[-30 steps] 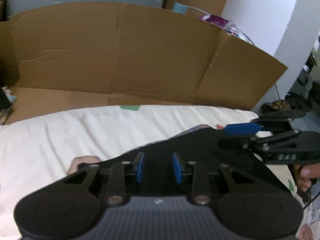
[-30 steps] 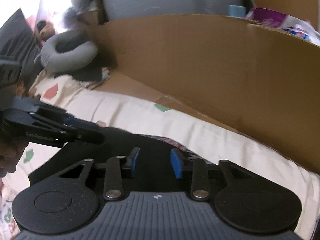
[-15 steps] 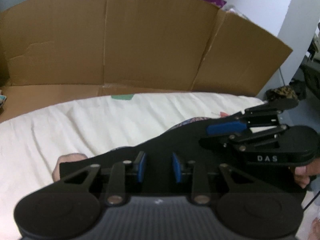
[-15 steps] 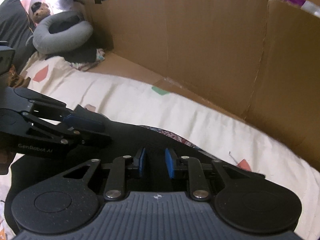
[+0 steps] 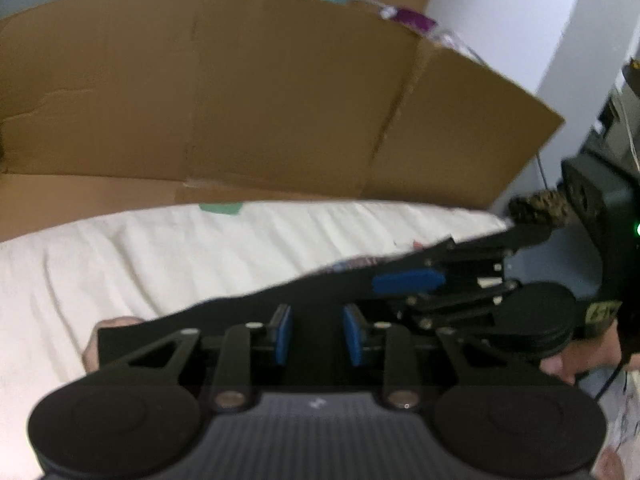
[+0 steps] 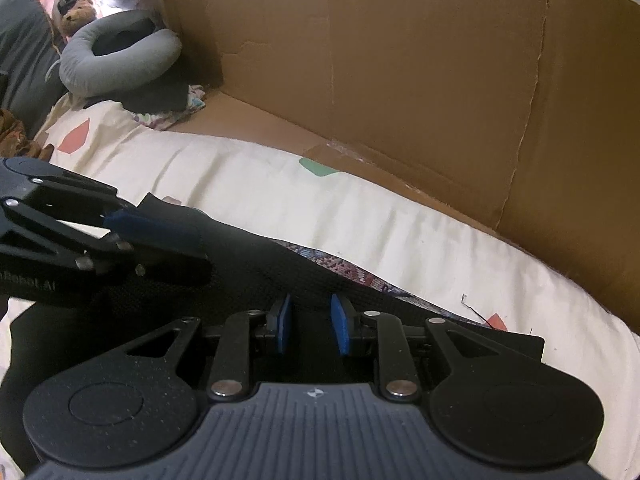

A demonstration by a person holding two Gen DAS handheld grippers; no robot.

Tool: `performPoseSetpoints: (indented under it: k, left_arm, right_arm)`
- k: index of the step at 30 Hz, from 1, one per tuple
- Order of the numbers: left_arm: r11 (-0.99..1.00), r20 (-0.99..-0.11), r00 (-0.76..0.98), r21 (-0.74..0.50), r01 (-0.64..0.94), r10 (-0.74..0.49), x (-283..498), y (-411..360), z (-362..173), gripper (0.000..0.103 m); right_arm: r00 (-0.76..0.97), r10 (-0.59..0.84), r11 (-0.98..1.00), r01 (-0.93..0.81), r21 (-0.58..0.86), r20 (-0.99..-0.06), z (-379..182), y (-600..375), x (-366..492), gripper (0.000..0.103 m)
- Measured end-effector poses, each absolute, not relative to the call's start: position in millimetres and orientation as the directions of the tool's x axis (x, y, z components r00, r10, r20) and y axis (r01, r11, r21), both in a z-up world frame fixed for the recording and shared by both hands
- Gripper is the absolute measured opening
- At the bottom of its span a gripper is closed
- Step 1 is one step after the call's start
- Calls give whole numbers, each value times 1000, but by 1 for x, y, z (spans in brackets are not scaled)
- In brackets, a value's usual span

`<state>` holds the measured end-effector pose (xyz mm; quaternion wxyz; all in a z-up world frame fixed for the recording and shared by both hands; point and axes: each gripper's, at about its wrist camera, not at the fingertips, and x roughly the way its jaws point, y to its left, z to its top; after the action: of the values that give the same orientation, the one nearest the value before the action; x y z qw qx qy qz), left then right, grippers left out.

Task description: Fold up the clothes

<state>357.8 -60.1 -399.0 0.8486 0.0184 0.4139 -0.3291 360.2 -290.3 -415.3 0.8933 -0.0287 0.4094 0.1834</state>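
Two grippers, left gripper (image 5: pixel 314 338) and right gripper (image 6: pixel 308 330), held low and level, fingers spread apart, over one black garment (image 6: pixel 248 264) lying on a cream sheet (image 6: pixel 280 200); cardboard (image 6: pixel 400 80) behind.

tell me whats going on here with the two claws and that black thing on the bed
A person is folding a black garment on a cream bedsheet, with a claw in each hand. The left claw and the right claw sit close together over the dark cloth, blue pads apart. Whether either one actually pinches the fabric can't be told. Cardboard stands behind the bed.
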Motion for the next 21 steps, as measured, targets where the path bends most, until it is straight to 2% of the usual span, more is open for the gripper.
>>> performPoseSetpoints:
  k: [3, 6, 11, 13, 21]
  left_arm:
    - [771, -722, 431, -222, 597, -541, 360, -63, -411, 30]
    - [768, -730, 404, -255, 588, -552, 372, -58, -424, 27]
    - [751, -740, 409, -193, 632, -534, 371, -64, -426, 27]
    - [759, -743, 405, -208, 617, -533, 371, -62, -425, 27]
    - [765, -734, 420, -207, 610, -534, 366, -60, -424, 27]
  right_arm:
    - [604, 303, 928, -363, 84, -737, -416, -290, 357, 29]
    - [597, 302, 917, -396, 54, -743, -415, -288, 357, 29]
    - [570, 308, 925, -366, 100, -762, -409, -290, 365, 29]
    - [557, 314, 928, -351, 124, -769, -400, -290, 366, 30]
    - [602, 354, 911, -396, 117, -716, -381, -288, 333, 30]
